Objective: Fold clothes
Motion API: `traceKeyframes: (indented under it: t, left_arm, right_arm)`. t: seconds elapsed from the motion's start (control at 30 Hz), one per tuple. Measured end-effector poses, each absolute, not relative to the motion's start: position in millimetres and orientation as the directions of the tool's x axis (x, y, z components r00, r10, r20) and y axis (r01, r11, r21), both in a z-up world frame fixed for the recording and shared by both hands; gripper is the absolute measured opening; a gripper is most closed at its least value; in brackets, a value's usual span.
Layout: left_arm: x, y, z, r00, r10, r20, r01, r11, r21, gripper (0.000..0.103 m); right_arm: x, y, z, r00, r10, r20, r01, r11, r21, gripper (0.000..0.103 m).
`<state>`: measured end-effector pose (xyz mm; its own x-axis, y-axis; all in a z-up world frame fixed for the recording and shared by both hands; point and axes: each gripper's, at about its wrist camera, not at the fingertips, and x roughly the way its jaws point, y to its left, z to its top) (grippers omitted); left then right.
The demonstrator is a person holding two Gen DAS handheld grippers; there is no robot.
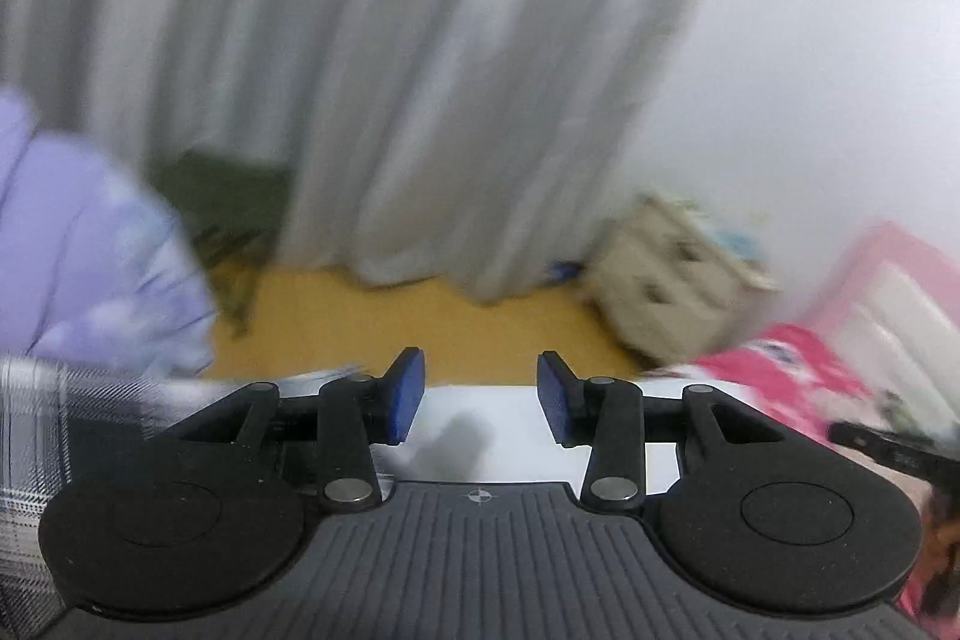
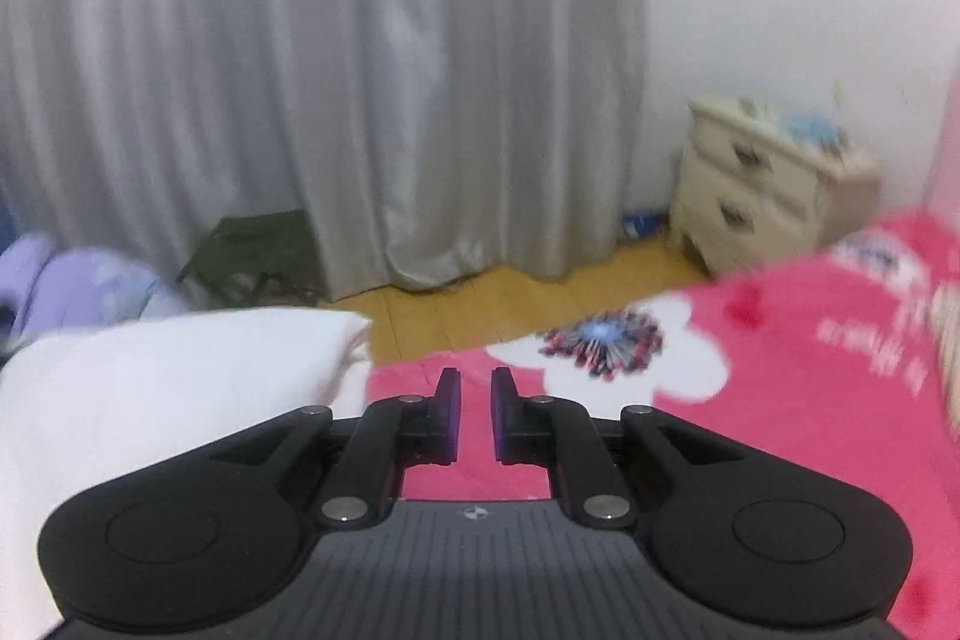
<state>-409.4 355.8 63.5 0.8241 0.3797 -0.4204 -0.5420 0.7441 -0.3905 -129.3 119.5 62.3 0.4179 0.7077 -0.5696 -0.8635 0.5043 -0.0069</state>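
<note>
left gripper point(image 1: 480, 394): fingers parted, nothing held, white garment point(image 1: 480, 424) seen below | right gripper point(image 2: 477, 412): fingers narrowly apart, nothing gripped, held over pink bedspread point(image 2: 780, 370) | white garment lies on bed, left of right gripper

I count two tools, one per hand: the left tool point(image 1: 480, 394) and the right tool point(image 2: 476, 412), each with two fingers, so four fingers in all. One white garment point(image 2: 180, 370) lies near left on the bed, and one plaid cloth point(image 1: 54, 430) shows at the near left edge of the left wrist view. I see one pink bedspread point(image 2: 810, 370) with one big white flower print point(image 2: 606, 346) on it. On the far side I count one grey curtain point(image 2: 360, 70), one cream nightstand point(image 2: 762, 190) with two drawers, one green folding stool point(image 2: 258, 244), and one lilac bundle point(image 2: 84, 286) at far left.
</note>
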Motion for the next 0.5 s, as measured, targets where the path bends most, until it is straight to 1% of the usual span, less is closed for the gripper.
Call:
traceKeyframes:
  t: [0.03, 0.1, 0.17, 0.23, 0.27, 0.33, 0.37, 0.43, 0.47, 0.5]
  left_arm:
    - [-410.4, 340.9, 71.5, 0.849, 0.332, -0.410, -0.486, 0.795, -0.363, 0.045]
    - [-409.5, 309.2, 79.5, 0.880, 0.201, -0.430, -0.355, 0.881, -0.313, 0.046]
    - [-408.6, 281.1, 71.3, 0.877, 0.059, -0.476, -0.239, 0.914, -0.328, 0.046]
    - [-406.1, 254.2, 54.1, 0.844, -0.061, -0.533, -0.155, 0.923, -0.351, 0.045]
    - [-404.0, 242.0, 42.5, 0.820, -0.092, -0.566, -0.139, 0.925, -0.353, 0.045]
    - [-399.9, 226.7, 16.8, 0.768, -0.089, -0.634, -0.157, 0.934, -0.321, 0.044]
    - [-400.5, 224.9, 9.2, 0.752, -0.079, -0.654, -0.174, 0.934, -0.312, 0.043]
    - [-406.5, 227.6, 7.9, 0.745, -0.074, -0.663, -0.200, 0.923, -0.329, 0.044]
    - [-410.1, 228.1, 13.5, 0.743, -0.079, -0.664, -0.204, 0.919, -0.337, 0.045]
    - [-413.5, 226.9, 20.0, 0.745, -0.083, -0.662, -0.199, 0.919, -0.339, 0.045]
  right_arm:
    - [-142.5, 108.7, 70.0, 0.372, 0.738, -0.563, -0.896, 0.444, -0.011, 0.011]
    - [-172.2, 90.6, 74.6, 0.249, 0.780, -0.574, -0.949, 0.316, 0.018, 0.011]
    - [-202.0, 82.0, 66.7, 0.123, 0.785, -0.607, -0.979, 0.198, 0.057, 0.011]
    - [-228.4, 77.1, 46.4, 0.064, 0.751, -0.657, -0.993, 0.114, 0.033, 0.011]
    - [-237.0, 75.6, 30.7, 0.060, 0.720, -0.692, -0.995, 0.095, 0.013, 0.010]
    - [-236.9, 71.2, -0.4, 0.102, 0.643, -0.759, -0.993, 0.115, -0.036, 0.007]
    - [-231.5, 65.6, -11.7, 0.128, 0.613, -0.780, -0.989, 0.134, -0.057, 0.007]
    - [-217.4, 51.4, -13.4, 0.182, 0.562, -0.807, -0.974, 0.218, -0.067, 0.008]
    - [-212.8, 43.2, -12.2, 0.212, 0.536, -0.817, -0.963, 0.255, -0.083, 0.012]
    - [-214.5, 34.8, -7.1, 0.228, 0.533, -0.815, -0.959, 0.266, -0.094, 0.012]
